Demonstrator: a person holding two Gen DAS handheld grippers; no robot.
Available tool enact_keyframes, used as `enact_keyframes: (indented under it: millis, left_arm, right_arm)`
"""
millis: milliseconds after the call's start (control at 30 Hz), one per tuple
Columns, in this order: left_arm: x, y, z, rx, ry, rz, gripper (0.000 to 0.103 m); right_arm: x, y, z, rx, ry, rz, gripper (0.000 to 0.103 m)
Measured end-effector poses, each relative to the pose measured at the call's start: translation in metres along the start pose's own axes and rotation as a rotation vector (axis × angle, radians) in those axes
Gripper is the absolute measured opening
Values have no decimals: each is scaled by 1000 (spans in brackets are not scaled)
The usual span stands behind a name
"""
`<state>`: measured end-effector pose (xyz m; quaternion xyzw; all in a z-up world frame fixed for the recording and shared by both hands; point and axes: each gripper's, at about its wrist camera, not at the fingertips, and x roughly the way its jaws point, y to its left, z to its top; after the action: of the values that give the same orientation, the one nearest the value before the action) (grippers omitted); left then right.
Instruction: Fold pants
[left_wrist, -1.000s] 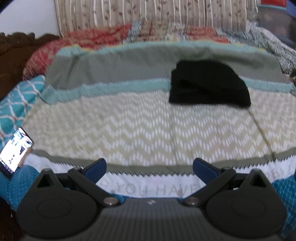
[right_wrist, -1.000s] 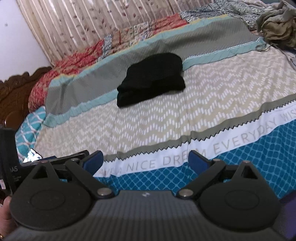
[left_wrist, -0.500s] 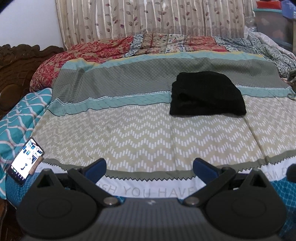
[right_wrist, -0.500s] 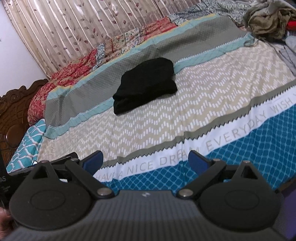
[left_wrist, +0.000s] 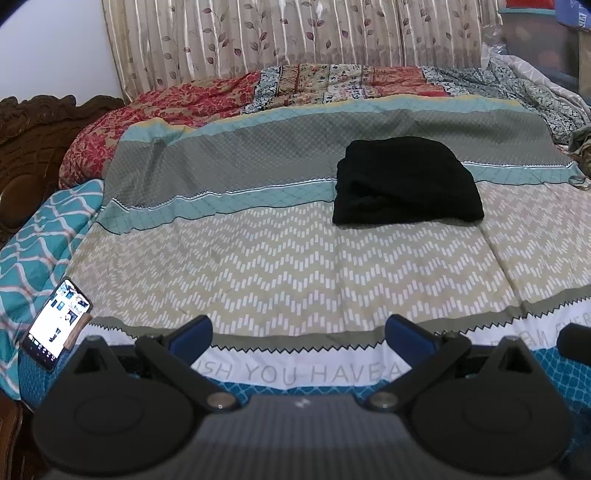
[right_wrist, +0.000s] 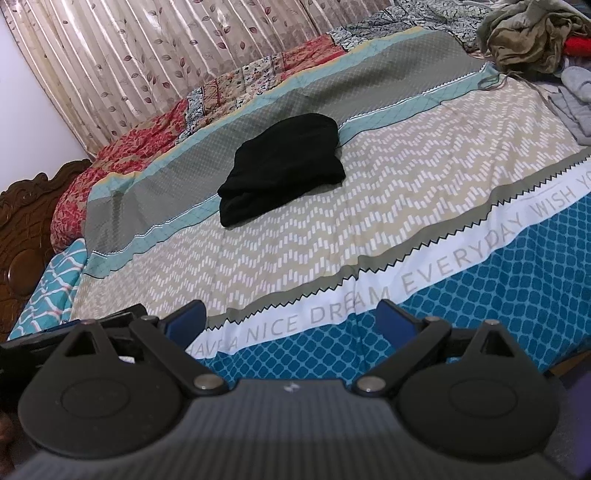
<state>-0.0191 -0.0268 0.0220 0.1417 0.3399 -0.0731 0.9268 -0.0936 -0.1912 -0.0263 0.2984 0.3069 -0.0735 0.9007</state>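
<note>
The black pants (left_wrist: 404, 181) lie folded in a compact stack on the bed, across the grey and teal stripes; they also show in the right wrist view (right_wrist: 282, 168). My left gripper (left_wrist: 297, 338) is open and empty, held back over the bed's near edge, far from the pants. My right gripper (right_wrist: 291, 319) is open and empty too, also over the near edge above the blue patterned band.
The patterned bedsheet (left_wrist: 277, 266) covers the bed. A lit phone (left_wrist: 55, 330) rests at the left edge. A carved wooden headboard (left_wrist: 33, 144) stands left. A heap of clothes (right_wrist: 532, 35) lies at the far right. Curtains (left_wrist: 288, 33) hang behind.
Both grippers have pulled back and risen slightly, so the pants look a little farther away. The pants have not moved. Both grippers stay open.
</note>
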Motion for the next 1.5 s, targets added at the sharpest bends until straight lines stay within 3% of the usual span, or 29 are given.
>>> enact_keyframes:
  millis: [1500]
  left_arm:
    - [8, -7, -9, 46, 79, -20, 103]
  right_arm:
    - [7, -8, 0, 17, 9, -7, 100]
